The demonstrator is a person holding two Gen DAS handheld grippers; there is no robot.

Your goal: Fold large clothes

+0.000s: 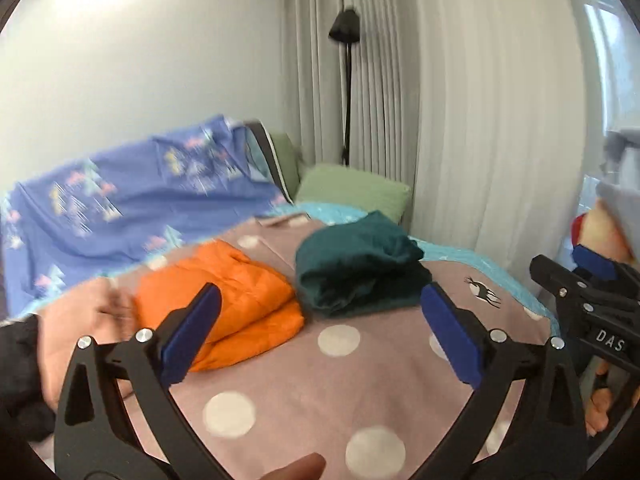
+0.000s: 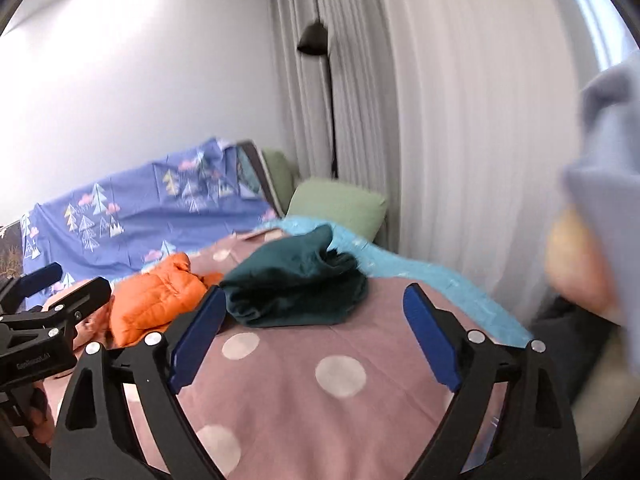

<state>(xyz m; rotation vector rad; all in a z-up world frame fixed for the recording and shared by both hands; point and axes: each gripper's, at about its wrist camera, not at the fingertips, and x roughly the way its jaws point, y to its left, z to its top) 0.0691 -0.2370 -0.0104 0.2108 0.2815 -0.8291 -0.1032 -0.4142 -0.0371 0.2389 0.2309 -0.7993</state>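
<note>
Far left, the folded orange jacket [image 1: 224, 300] lies ahead of my left gripper [image 1: 320, 332], jaws wide and empty; the folded teal garment [image 2: 296, 284] lies just right of it, nearer my right gripper [image 2: 316, 336], likewise wide, empty.

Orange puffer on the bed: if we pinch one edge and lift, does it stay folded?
Probably not. The orange puffer jacket is quilted and puffy, so likely light and springy, and its layers already bulge apart at the fold. The shell looks smooth, perhaps slippery. Pushed, it would likely slide over the dotted pink blanket rather than roll.
</note>
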